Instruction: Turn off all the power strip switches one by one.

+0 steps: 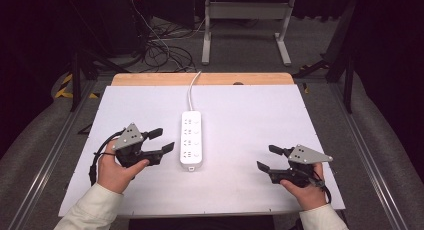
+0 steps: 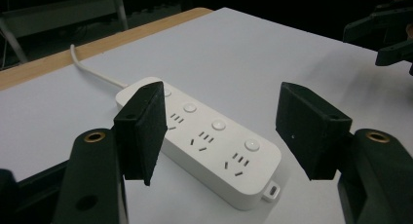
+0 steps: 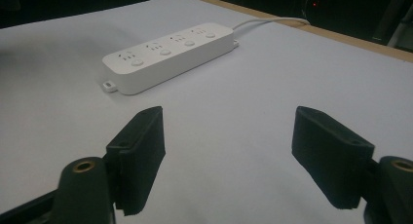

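The power strip (image 1: 191,138) was white with a white cord (image 1: 192,88), its sockets showing as small dark slots. The worktop (image 1: 250,120) was white, with a bare tan wooden strip at its far edge. Both tongs, left (image 1: 161,140) and right (image 1: 268,158), were black with grey plates. The sleeves (image 1: 97,208) were cream.

The strip's (image 1: 191,138) cord (image 1: 192,87) drops out of sight at the table's (image 1: 250,190) 12 o'clock edge (plug hidden); socket markings are too small to read.
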